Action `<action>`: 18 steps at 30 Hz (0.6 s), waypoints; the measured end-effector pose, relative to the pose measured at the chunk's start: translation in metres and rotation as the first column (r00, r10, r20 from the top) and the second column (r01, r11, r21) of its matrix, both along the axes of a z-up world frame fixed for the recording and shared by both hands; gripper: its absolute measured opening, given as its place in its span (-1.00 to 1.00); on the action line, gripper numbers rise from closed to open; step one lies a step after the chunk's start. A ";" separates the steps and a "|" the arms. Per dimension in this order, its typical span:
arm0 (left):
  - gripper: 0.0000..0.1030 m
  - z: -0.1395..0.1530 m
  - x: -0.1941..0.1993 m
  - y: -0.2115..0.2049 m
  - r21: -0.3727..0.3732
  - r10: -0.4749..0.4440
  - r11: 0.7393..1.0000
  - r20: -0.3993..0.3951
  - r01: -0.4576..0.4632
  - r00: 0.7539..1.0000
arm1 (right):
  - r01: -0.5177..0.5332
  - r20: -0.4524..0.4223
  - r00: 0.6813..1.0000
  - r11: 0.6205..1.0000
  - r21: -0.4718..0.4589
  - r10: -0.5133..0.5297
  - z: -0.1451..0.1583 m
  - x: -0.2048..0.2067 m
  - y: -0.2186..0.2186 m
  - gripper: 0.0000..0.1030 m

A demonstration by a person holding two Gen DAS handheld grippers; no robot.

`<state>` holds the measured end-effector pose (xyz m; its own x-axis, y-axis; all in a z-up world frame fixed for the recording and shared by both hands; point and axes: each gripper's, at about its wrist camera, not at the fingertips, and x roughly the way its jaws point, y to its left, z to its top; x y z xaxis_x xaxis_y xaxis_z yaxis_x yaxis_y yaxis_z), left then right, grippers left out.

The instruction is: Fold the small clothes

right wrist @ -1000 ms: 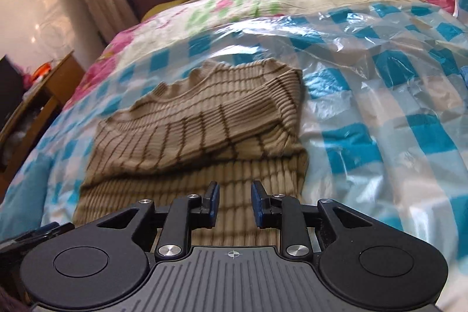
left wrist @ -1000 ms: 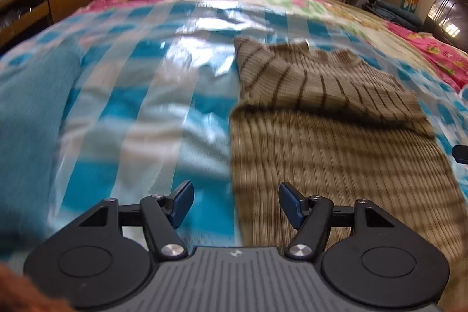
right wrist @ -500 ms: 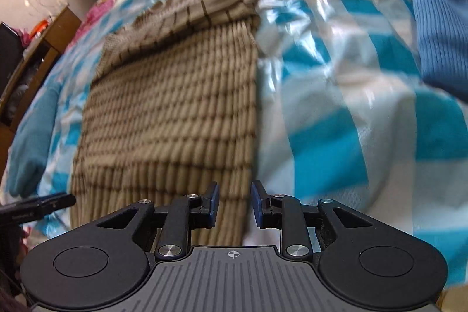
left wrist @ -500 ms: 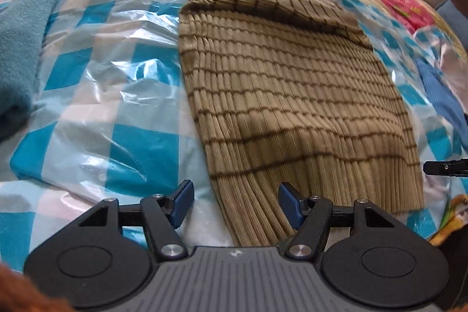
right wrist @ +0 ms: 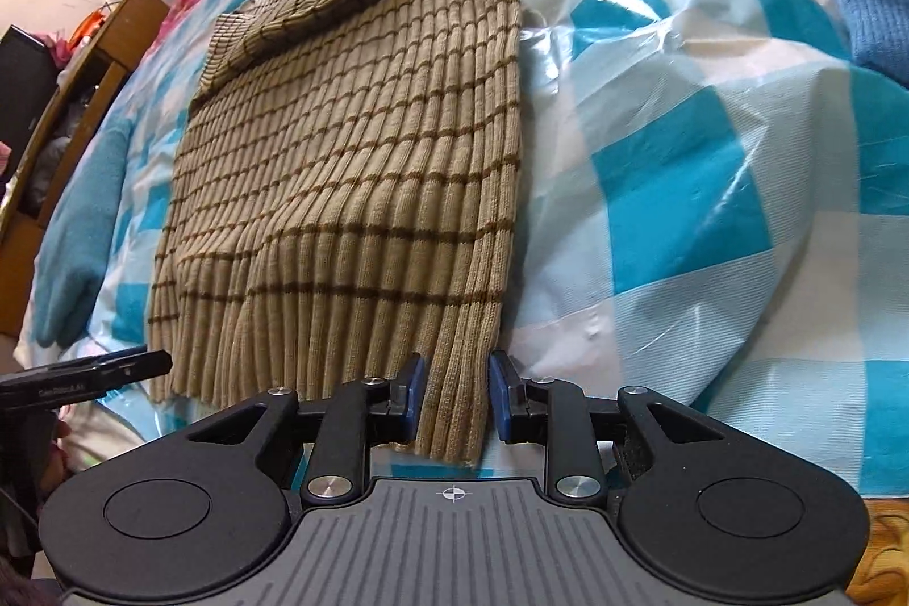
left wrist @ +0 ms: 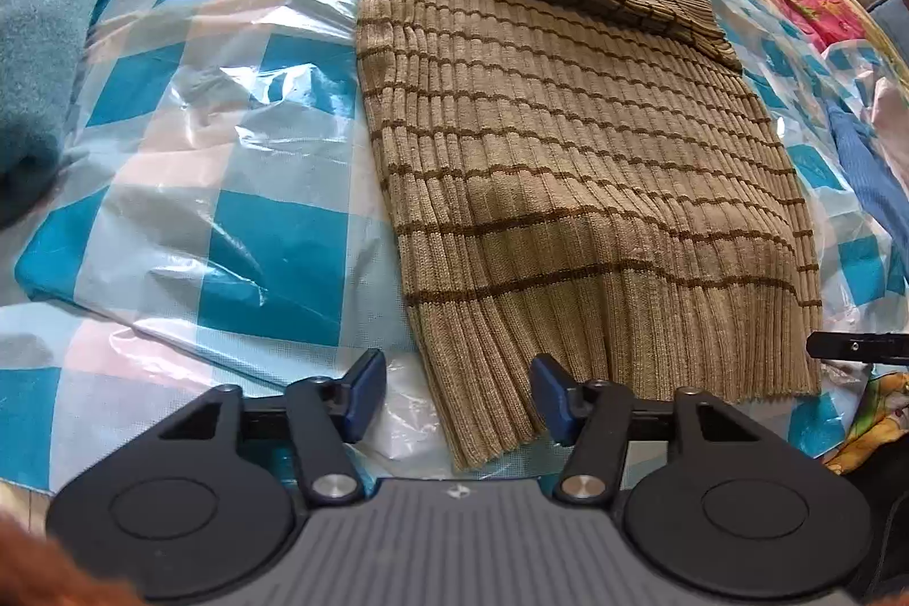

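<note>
On the checked plastic sheet (left wrist: 272, 259) lies the striped sweater (left wrist: 568, 140), spread flat with its top edge turned over, so I judge its near hem is what I lift next. At the hem's left corner my left gripper (left wrist: 454, 393) is closing, half open, fabric between its jaws but unpinched. At the right corner my right gripper (right wrist: 453, 398) stands narrower, straddling the hem, pads apparently not pressing.

Readable text: we find none.
Left gripper (right wrist: 85, 376) side: we see small white lettering, too blurred to read.
</note>
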<state>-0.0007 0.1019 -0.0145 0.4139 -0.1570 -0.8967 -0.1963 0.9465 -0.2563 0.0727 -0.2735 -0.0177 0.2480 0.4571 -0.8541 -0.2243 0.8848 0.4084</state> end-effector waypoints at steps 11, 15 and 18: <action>-0.57 -0.010 0.010 0.006 -0.115 0.036 0.993 -0.035 -0.039 0.999 | 0.045 -0.027 0.999 0.997 0.055 -0.044 -0.010 0.004 -0.006 -0.52; -0.65 -0.011 0.011 0.009 -0.156 0.037 0.987 -0.040 -0.043 0.999 | 0.063 -0.044 0.997 0.994 0.093 -0.059 -0.011 0.005 -0.010 -0.73; -0.68 -0.009 0.007 0.017 -0.214 0.060 0.975 -0.024 -0.064 0.998 | 0.098 -0.058 0.994 0.983 0.155 -0.090 -0.010 0.004 -0.019 -0.83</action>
<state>0.0060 0.1192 -0.0238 0.4134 -0.3207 -0.8522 -0.2594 0.8556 -0.4479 0.0765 -0.2923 -0.0279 0.2547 0.5634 -0.7860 -0.1187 0.8248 0.5528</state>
